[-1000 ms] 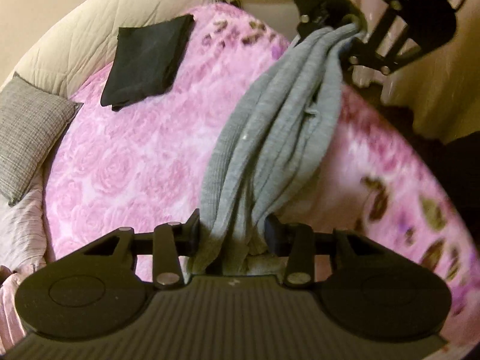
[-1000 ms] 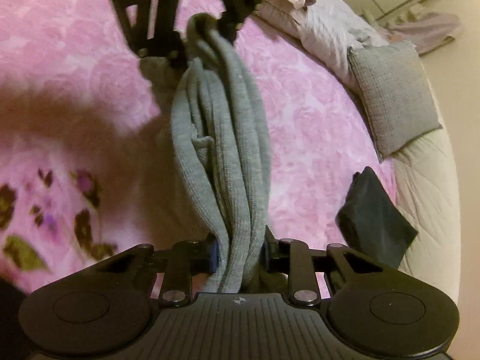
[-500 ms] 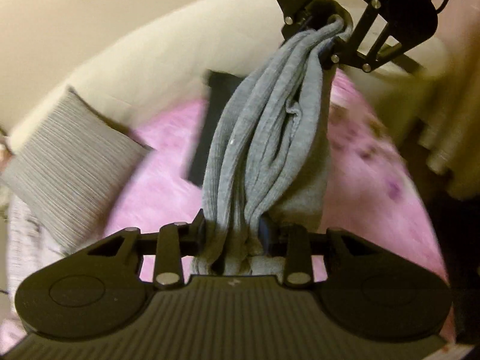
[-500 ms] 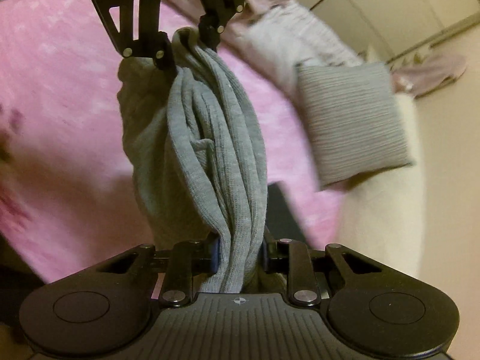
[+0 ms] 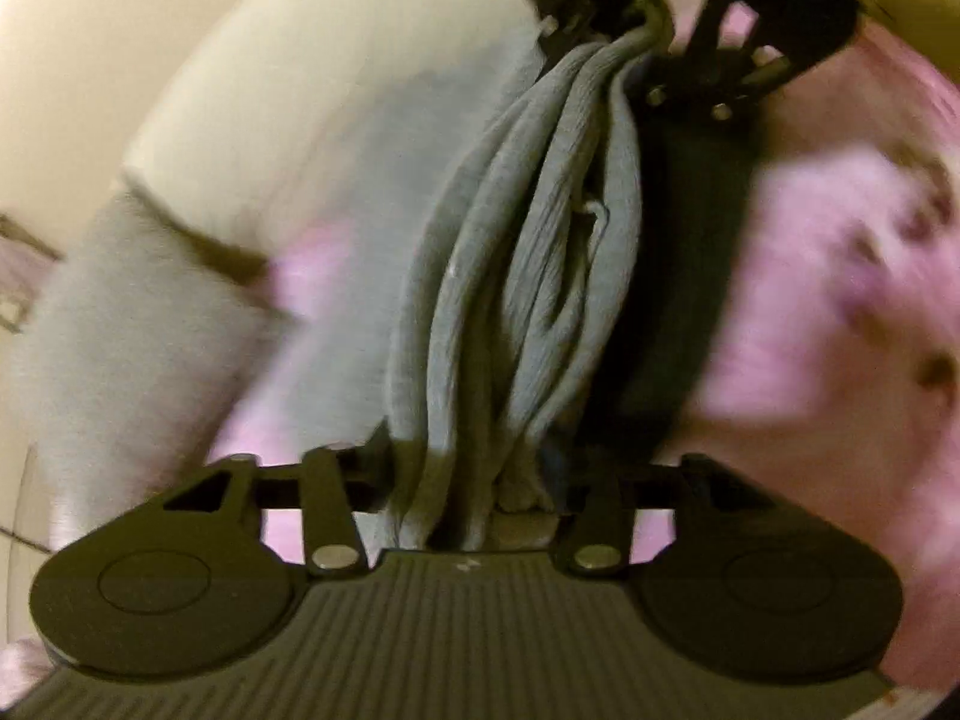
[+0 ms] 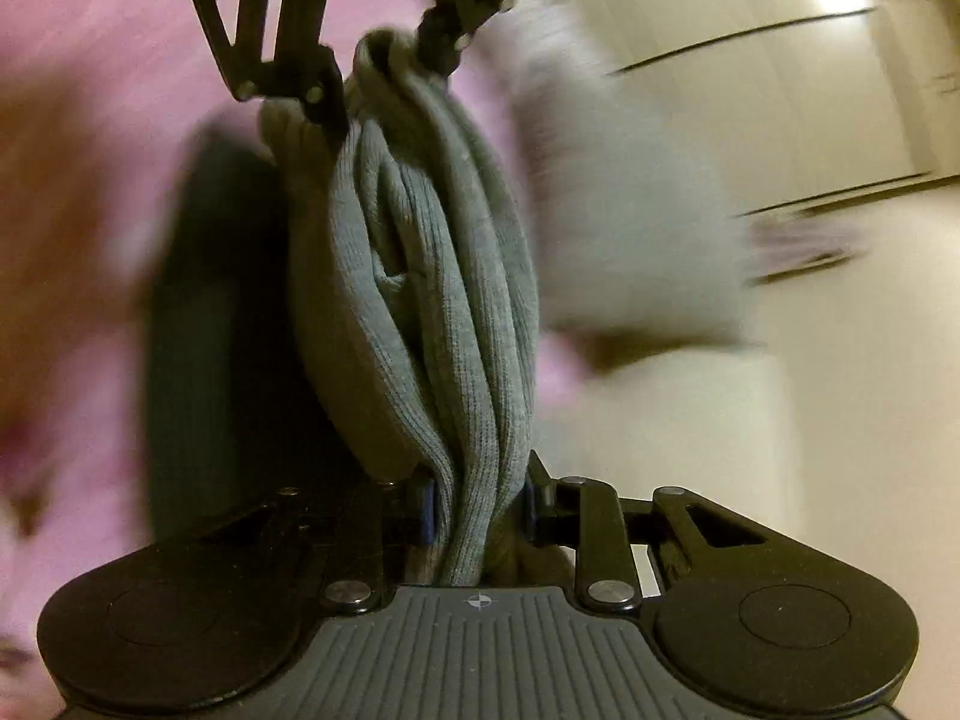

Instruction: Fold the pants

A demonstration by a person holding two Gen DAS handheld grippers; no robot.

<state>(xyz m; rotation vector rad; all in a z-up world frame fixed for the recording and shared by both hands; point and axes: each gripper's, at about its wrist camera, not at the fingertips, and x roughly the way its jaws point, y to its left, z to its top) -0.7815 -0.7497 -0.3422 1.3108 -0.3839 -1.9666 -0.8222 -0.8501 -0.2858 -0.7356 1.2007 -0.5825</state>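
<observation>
The grey knit pants (image 5: pixel 528 252) are bunched into a thick rope of folds, stretched in the air between both grippers. My left gripper (image 5: pixel 474 480) is shut on one end; at the top of its view the right gripper (image 5: pixel 648 30) clamps the other end. In the right wrist view the pants (image 6: pixel 438 300) run up from my right gripper (image 6: pixel 477 504), shut on them, to the left gripper (image 6: pixel 384 72) at the top. More grey cloth hangs behind the folds.
Below lies a pink rose-patterned bedspread (image 5: pixel 840 276), blurred by motion. A dark folded garment (image 5: pixel 678 276) lies on it right behind the pants, also dark folded garment (image 6: pixel 204 324). A grey cushion (image 5: pixel 120 348) and a cream padded bed edge (image 5: pixel 312 96) are to the left.
Both grippers have swung with the pants toward the dark folded garment and the bed's edge; the garment now sits directly behind the pants. The background is strongly blurred. Both grips are unchanged.
</observation>
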